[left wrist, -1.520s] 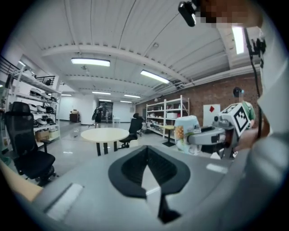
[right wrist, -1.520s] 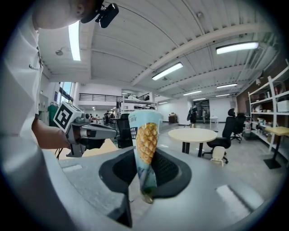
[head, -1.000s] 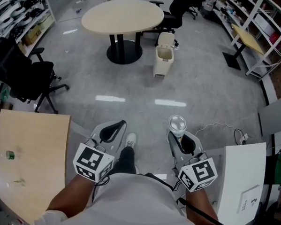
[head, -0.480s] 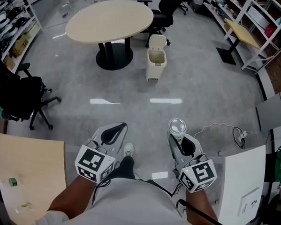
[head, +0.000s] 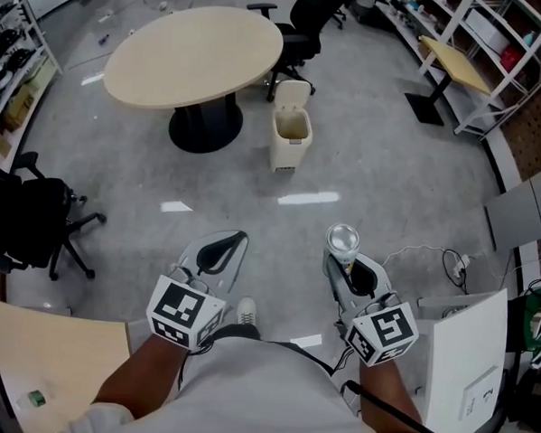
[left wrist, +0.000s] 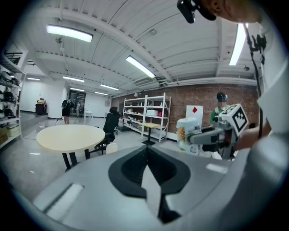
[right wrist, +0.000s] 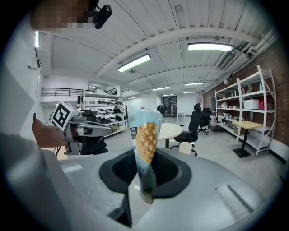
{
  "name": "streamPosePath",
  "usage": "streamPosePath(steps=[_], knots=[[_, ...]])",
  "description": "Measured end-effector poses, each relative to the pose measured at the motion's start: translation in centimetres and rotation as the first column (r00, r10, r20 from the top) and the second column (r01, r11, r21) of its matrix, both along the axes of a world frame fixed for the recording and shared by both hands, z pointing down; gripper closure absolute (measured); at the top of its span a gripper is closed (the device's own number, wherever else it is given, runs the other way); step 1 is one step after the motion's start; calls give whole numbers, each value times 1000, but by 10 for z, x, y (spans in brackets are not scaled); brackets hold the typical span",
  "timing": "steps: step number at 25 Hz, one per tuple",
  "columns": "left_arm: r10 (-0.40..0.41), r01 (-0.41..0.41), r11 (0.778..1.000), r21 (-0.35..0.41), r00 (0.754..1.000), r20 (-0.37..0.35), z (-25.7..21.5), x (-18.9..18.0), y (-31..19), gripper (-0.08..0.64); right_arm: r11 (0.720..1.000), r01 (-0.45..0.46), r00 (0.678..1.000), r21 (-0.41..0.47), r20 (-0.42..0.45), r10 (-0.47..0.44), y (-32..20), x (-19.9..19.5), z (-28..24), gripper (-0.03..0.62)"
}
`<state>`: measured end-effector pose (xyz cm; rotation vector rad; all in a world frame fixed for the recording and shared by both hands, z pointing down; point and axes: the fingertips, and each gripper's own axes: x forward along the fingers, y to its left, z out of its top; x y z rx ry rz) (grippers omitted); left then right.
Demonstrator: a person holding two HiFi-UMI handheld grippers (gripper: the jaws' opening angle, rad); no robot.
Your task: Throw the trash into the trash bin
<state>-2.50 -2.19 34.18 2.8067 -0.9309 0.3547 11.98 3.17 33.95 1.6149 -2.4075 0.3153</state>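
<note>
Bin (head: 290,135) nearer than a second ago: we approach. Right tongs (head: 339,263) grip the cup (head: 342,239); left tongs (head: 236,239) closed, empty. Release must wait until we reach it.

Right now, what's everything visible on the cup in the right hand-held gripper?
The cup is tall and tapered, narrower at the base, wrapped in pale blue print with a pineapple picture; from the head view its round top looks clear and shiny. It stands about upright, clamped low down between the jaws of the right hand-held gripper, in the air above the floor. Nothing else touches it.
</note>
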Motion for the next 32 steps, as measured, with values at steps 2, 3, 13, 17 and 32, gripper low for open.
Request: streamPosePath(steps=[2,3,13,17,32], knots=[[11,-11,1000,7,1000,-5,0,0,-19,552,1000,-13,1000,4,-11,14,-17,0,0,517],[17,-17,1000,11,1000,-6,0,0,-27,552,1000,-19,1000,8,-15,19,-25,0,-1,517],[68,-68,998,6,997,-34,-4,2,-76,552,997,-76,996,32,-44,78,-62,-1,-17,517],[96,-97,995,-10,995,-16,4,6,-80,552,992,-122,992,20,-24,122,-66,9,-16,517],[49,-49,999,4,999,2,2,29,-117,552,998,-66,998,20,11,66,-118,30,-11,517]])
